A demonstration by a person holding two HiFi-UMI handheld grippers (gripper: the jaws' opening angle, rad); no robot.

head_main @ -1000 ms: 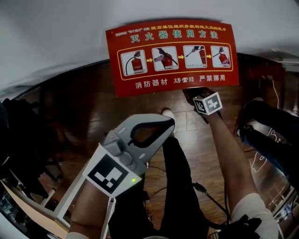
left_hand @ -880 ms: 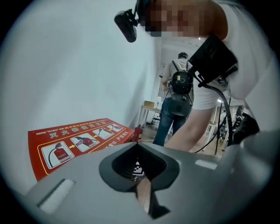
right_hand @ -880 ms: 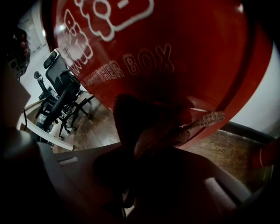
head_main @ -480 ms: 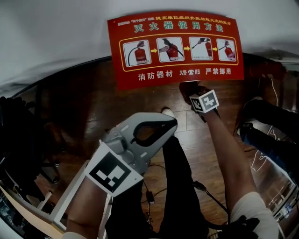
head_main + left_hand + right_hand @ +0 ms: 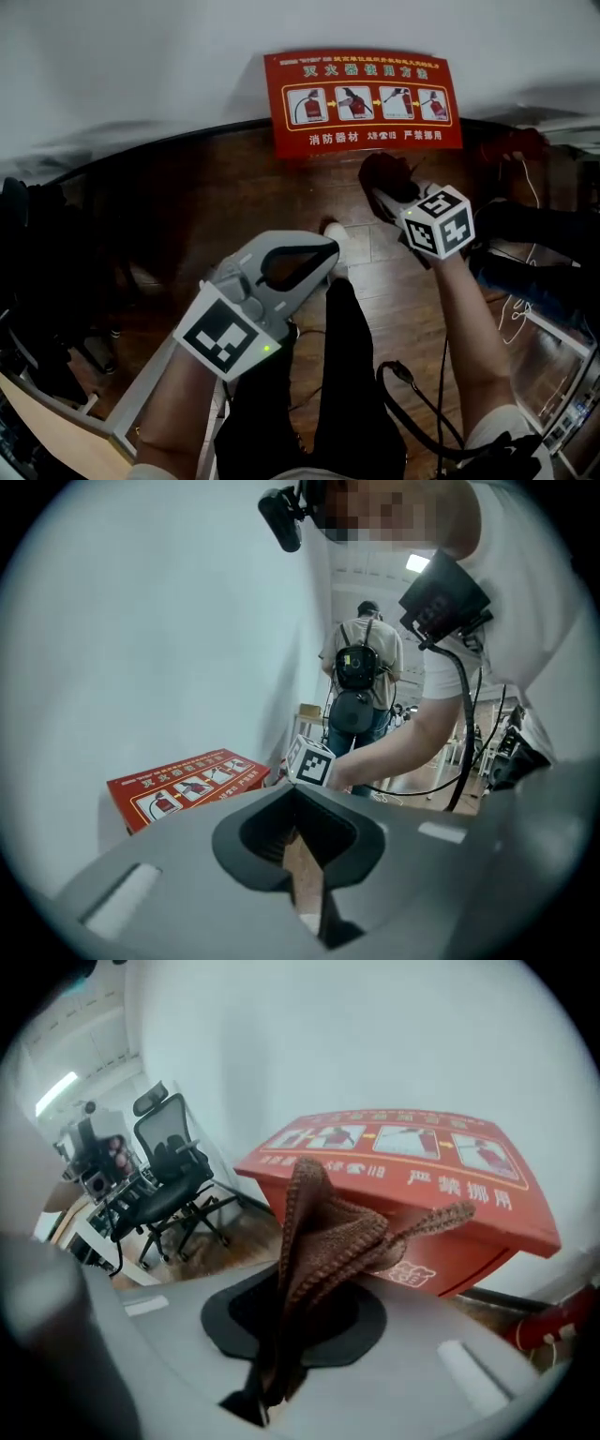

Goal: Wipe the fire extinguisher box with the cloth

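Brown cloth [image 5: 328, 1232], clamped in my right gripper [image 5: 386, 199] near the fire extinguisher box [image 5: 422, 1176], may drag loose mid-wipe; my left gripper [image 5: 328, 248] is closed, empty.

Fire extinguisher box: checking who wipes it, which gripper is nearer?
Right. The right gripper, clamping the cloth, sits short of the box; the left gripper hangs farther back.

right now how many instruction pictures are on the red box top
4, in one row across the fire extinguisher box top: far left, left of middle, right of middle, far right. None seems hidden.
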